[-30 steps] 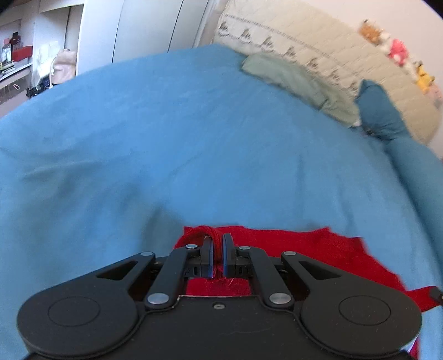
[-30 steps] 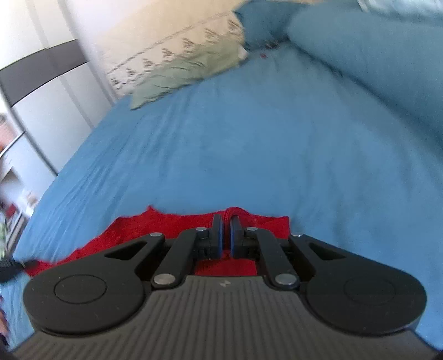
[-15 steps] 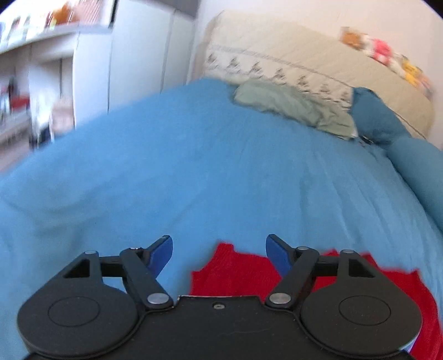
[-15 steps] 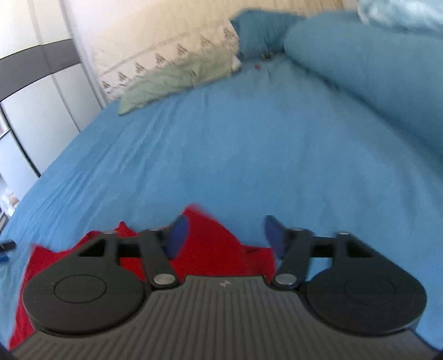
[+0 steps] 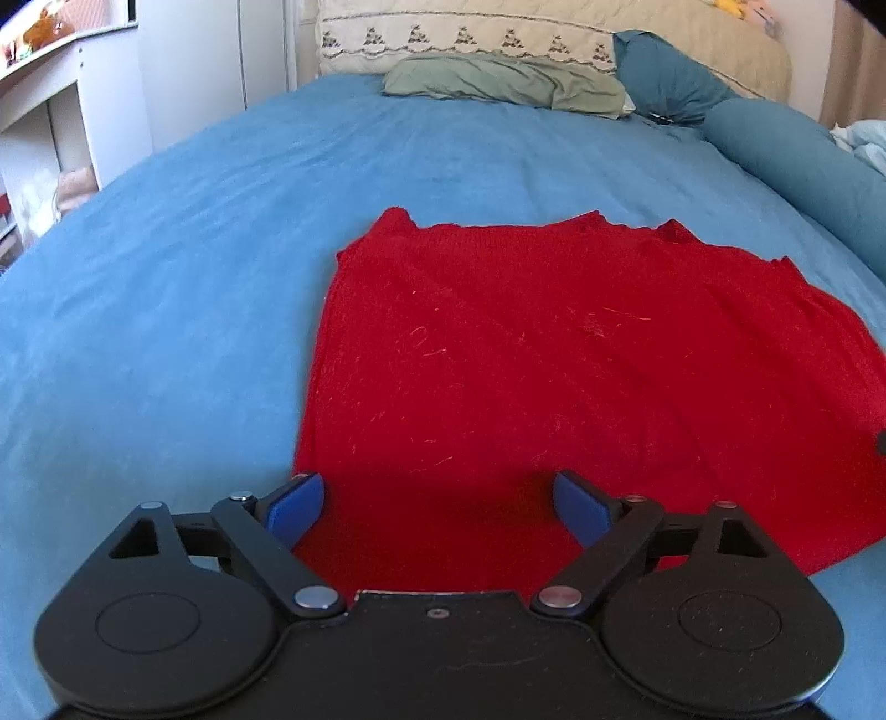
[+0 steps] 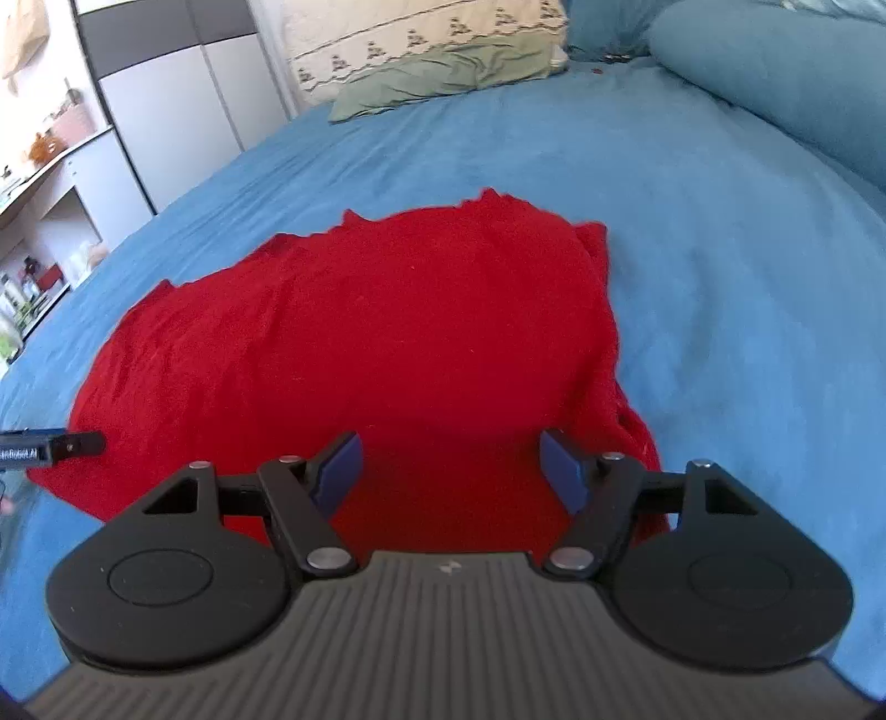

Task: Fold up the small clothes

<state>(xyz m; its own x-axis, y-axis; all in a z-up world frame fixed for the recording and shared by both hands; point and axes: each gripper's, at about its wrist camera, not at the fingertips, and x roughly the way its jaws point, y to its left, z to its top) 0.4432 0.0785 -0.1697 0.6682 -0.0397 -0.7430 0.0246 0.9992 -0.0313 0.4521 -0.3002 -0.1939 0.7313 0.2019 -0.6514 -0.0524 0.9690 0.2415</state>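
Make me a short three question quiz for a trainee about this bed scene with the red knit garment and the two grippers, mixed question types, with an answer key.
1. True or false: the left gripper is clamped on the red knit garment.
2. Multiple choice: the red knit garment lies on A) a blue bedspread, B) a wooden table, C) a white rug.
3. Fill in: near the cream embroidered headboard cover lies a crumpled ____ green cloth.

Key
1. False: both its blue pads stand wide apart, and the right gripper is open too.
2. A.
3. Sage (pale).
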